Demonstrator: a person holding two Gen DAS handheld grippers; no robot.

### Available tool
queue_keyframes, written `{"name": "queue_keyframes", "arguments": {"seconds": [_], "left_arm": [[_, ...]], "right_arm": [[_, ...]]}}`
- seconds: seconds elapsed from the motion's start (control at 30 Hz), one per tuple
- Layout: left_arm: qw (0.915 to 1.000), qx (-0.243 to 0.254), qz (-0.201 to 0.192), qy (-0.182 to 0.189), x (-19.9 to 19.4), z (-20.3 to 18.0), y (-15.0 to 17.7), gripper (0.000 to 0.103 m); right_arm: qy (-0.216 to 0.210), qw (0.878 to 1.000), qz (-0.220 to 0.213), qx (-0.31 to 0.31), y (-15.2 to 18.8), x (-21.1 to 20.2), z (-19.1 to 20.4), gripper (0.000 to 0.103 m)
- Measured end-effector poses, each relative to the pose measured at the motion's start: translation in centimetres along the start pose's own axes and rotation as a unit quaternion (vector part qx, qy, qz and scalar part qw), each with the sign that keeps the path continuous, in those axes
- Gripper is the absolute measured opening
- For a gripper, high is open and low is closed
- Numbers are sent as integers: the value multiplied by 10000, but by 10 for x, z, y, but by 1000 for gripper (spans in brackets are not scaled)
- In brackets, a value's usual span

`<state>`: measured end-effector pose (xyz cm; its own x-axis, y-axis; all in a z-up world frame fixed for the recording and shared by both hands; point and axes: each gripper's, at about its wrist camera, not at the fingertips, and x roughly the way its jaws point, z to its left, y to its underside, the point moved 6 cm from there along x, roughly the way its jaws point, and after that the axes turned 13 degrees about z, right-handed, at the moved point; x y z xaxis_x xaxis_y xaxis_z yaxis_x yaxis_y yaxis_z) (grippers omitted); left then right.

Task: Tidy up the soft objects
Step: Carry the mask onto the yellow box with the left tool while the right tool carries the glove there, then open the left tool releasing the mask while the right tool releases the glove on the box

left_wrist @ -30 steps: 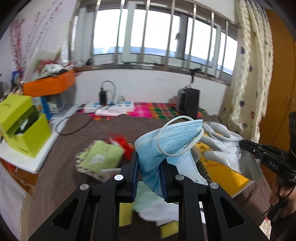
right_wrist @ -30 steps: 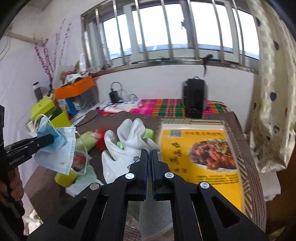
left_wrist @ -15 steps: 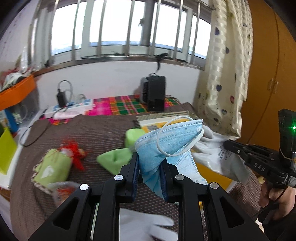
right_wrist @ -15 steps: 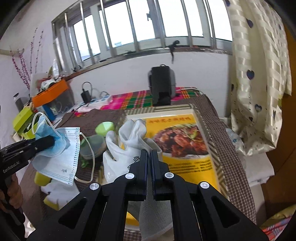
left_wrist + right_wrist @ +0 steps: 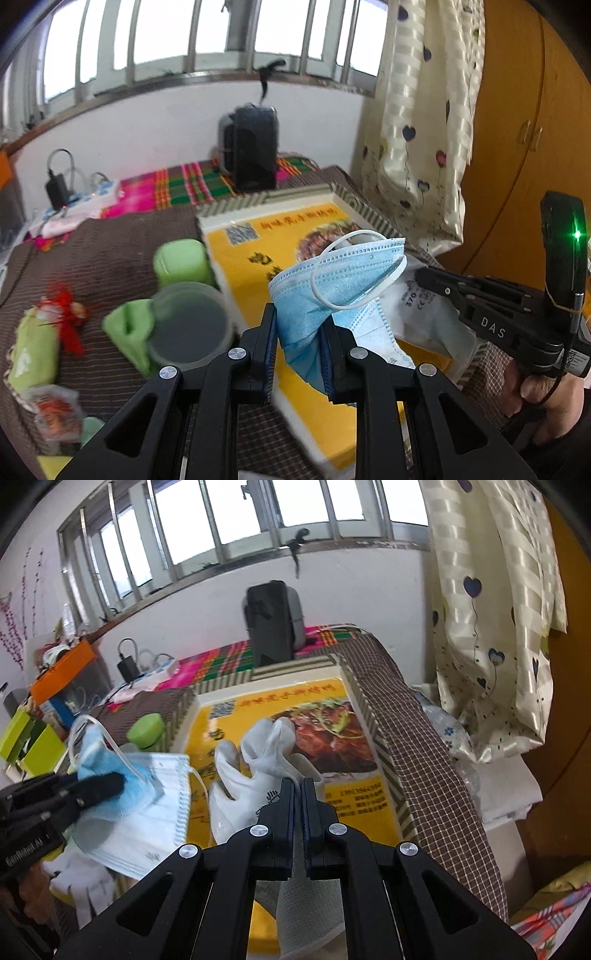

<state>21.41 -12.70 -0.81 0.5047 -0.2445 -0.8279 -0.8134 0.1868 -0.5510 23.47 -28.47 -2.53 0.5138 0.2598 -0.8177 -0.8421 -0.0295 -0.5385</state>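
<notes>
A blue face mask (image 5: 332, 280) hangs bunched between the pads of my left gripper (image 5: 298, 317), which is shut on it, one ear loop sticking up. My right gripper (image 5: 298, 782) is shut on the cuff of a white work glove (image 5: 258, 771) whose fingers point away. Both soft things hang over a flat yellow box (image 5: 332, 786) with a food picture and a striped rim. In the right wrist view the left gripper (image 5: 114, 781) holds the mask (image 5: 140, 812) just left of the glove. The right gripper (image 5: 421, 275) and the glove (image 5: 417, 314) show at the right of the left wrist view.
Left of the box on the brown cloth lie a green cylinder (image 5: 181, 260), a clear plastic cup (image 5: 188, 325), a green cloth (image 5: 125, 332), a green pouch (image 5: 29, 350) and a red tassel (image 5: 66, 317). Another white glove (image 5: 85, 878) lies lower left. A black device (image 5: 255, 147) stands behind; curtain (image 5: 417, 129) at right.
Both grippers have moved rightward and down, from above the green things to above the yellow box, carrying the mask and the glove with them. Neither grip has changed.
</notes>
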Motion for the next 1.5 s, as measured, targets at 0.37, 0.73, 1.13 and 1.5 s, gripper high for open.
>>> {"name": "queue_keyframes", "arguments": {"seconds": [0.37,0.73,1.13,1.5], "left_arm": [[9988,77,446,162,47,-10,-9,35],[9994,120,223,229,24,-9,-4,49],[9990,287,244,236,29,-10,0,63],[9995,142,124,236,1,-1,15,63]], "right_arm": [[72,10000,-9,41,-4,10,-12,21],[33,9997,-220,-38,-1,-12,-4,34],[-162,9987,-325,-364,3,-20,21,34],[-226,9981,-228,-531,12,-20,41,34]]}}
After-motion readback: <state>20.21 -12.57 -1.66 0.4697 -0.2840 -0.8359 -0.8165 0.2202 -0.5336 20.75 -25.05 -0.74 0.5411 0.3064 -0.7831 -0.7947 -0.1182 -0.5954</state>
